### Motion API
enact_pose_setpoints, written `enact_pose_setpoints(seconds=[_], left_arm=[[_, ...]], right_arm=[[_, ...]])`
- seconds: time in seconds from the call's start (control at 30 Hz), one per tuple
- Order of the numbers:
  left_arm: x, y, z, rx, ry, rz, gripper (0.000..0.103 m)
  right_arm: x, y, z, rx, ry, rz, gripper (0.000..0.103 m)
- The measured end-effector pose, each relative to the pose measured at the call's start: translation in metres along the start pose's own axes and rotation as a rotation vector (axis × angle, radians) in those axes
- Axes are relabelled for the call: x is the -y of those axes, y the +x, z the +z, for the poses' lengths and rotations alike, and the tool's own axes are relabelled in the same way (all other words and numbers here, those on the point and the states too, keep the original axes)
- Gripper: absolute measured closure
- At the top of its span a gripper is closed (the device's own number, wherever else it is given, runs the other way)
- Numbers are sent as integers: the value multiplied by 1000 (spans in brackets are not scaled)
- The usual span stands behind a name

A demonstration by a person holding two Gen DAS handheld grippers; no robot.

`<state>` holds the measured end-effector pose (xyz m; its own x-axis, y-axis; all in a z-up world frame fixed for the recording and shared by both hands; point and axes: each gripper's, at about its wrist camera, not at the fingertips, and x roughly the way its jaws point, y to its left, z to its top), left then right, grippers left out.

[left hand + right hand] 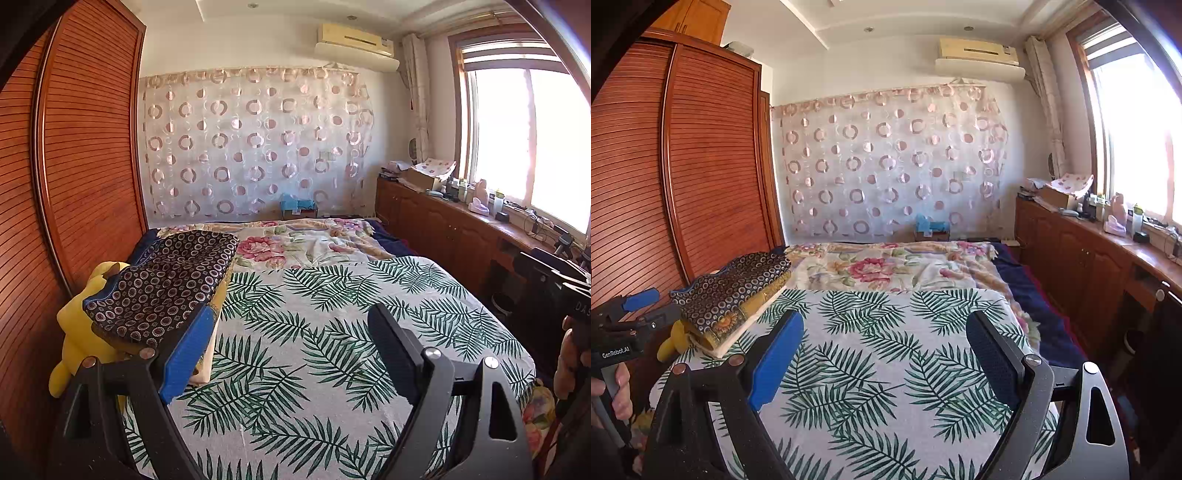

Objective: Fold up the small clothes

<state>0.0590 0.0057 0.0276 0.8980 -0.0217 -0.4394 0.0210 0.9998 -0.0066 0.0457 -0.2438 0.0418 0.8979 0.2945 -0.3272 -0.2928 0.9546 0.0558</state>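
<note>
Both my tongs are spread wide and hold nothing — the left tongs (291, 354) and the right tongs (886, 358) hover above the palm-leaf sheet (332, 332) that covers the near part of the bed.

The folded clothes (162, 284) sit in a stack at the left of the left view, by the bed's edge and close to my left blue pad. On top lies a dark piece printed with small rings, thin and smooth-looking, folded to a rough rectangle. The right view shows a yellow sunflower-print layer (720, 325) and a pale one under it. A yellow plush toy (74, 332) pokes out below the stack.

I judge the folding largely done: no loose garment lies on the sheet in front of me. Whether more clothes wait out of view, I cannot tell. Farther up the bed lies a rumpled floral quilt (303, 240) — soft, creased, not part of my pile.
</note>
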Motion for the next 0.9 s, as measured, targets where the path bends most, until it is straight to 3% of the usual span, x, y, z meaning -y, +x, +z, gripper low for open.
enact_pose_setpoints(seconds=[0.9], left_arm=[[6, -8, 6, 12, -1, -3, 17]], right_arm=[[7, 0, -3, 6, 2, 2, 12]])
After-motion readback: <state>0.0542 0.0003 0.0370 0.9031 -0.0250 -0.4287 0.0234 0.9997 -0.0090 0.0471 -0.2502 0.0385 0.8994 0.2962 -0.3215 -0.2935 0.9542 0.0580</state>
